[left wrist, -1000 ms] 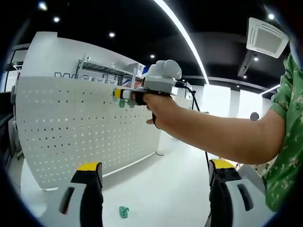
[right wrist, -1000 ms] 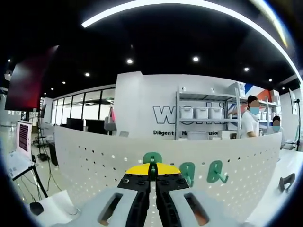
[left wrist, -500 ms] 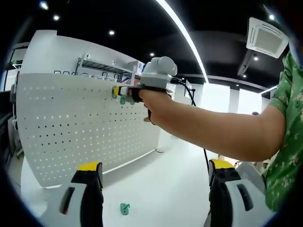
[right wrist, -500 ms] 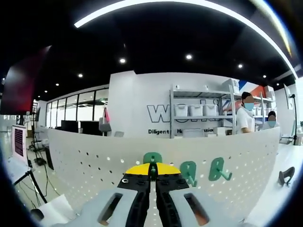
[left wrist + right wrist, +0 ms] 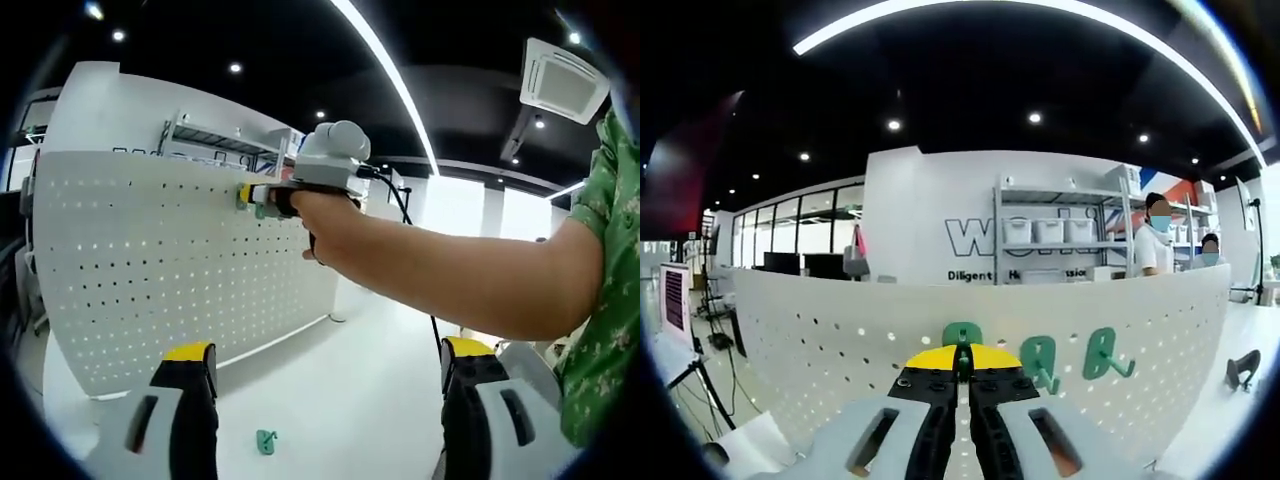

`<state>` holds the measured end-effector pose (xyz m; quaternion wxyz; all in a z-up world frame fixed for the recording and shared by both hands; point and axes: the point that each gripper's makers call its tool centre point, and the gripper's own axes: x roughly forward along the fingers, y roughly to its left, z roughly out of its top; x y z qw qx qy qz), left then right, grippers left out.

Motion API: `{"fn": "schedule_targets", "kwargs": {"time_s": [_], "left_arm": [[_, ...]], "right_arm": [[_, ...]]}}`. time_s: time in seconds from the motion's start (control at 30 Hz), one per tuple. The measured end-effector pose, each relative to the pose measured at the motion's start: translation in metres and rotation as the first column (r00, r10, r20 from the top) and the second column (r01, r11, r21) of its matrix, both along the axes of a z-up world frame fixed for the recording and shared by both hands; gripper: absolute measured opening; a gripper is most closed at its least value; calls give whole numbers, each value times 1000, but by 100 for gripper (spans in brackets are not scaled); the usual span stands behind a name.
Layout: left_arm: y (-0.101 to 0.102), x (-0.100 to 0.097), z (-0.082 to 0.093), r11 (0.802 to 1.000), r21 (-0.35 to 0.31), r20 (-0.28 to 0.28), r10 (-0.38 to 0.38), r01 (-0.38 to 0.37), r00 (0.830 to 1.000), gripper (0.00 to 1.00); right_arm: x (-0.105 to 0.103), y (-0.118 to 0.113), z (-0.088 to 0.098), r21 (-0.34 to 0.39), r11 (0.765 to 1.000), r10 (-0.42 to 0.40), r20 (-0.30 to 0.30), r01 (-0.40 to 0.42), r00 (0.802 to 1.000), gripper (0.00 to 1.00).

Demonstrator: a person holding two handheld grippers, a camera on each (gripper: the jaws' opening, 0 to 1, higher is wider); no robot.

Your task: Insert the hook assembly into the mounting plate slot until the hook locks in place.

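Presently: right gripper (image 5: 960,365), jaws clamped on green hook (image 5: 962,335), at pegboard (image 5: 820,340) twelve o'clock edge; seating push next; left gripper (image 5: 325,385) wide, idle.

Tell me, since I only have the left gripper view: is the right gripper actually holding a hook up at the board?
Observer: Yes. In the right gripper view the right gripper has its fingers shut on a green held hook, close against the pegboard.
Operator: Any hooks on that board already?
Observer: Two. A near green hook and a far green hook hang on it, to the view's right of the held one.
Operator: Is the held one seated?
Observer: Cannot tell; the fingers cover its base.
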<state>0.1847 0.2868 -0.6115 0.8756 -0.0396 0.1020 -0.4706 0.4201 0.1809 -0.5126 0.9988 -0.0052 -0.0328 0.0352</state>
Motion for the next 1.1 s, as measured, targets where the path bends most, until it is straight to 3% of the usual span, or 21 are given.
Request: {"fn": "schedule_targets", "kwargs": {"time_s": [0.37,0.77,1.1], "left_arm": [[6,4,4,1000,-8,18,17,-16,1000,96],[11,7,0,996,78,77,31,-37,997,96],[9,6,4,997,74,96,14,-21,995,96]], "right_arm": [[2,1,-2,-6,1000,0,-2,0,1000,1],[3,1,-2,-14,1000,-1,-2,1,1000,1],[4,0,-3,-14,1000,-1,-6,1,1000,1]]}}
